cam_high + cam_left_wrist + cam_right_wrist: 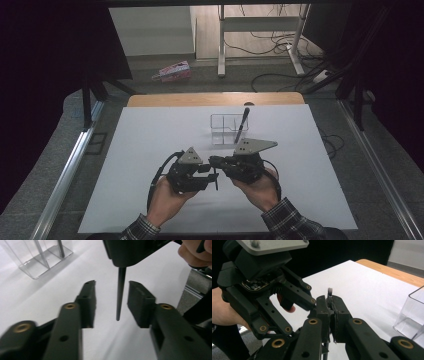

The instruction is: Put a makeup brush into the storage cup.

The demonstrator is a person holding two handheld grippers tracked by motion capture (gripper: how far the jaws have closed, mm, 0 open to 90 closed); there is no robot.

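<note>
High view entry: a person's two hands are meeting over the middle of a white tabletop point(150, 150), each holding a claw. Behind them a clear plastic organizer point(225, 129) with compartments is standing, and one dark pen point(242, 125) is leaning upright in it.

Right claw point(329, 315): its jaws are pressing together on a thin dark pen point(329, 293), whose pale end is sticking out just above the pads in the right gripper view. In the left gripper view the same pen is hanging tip-down from the right claw, apart from the tabletop.

Left claw point(111, 302): its jaws are standing partly apart, gripping nothing, with the pen shaft passing between them and touching neither pad, sitting nearer the right-hand pad in that view.

Step in hand, as a judgement: a pen handover from right claw to left appears to be under way. To do it well, the left claw should be centring its pads on the shaft, well up from the tip, and closing squarely before the right claw is letting go; releasing early risks the pen dropping, and an off-centre pinch risks it swinging. The organizer, near and behind, looks the likely destination.
</note>
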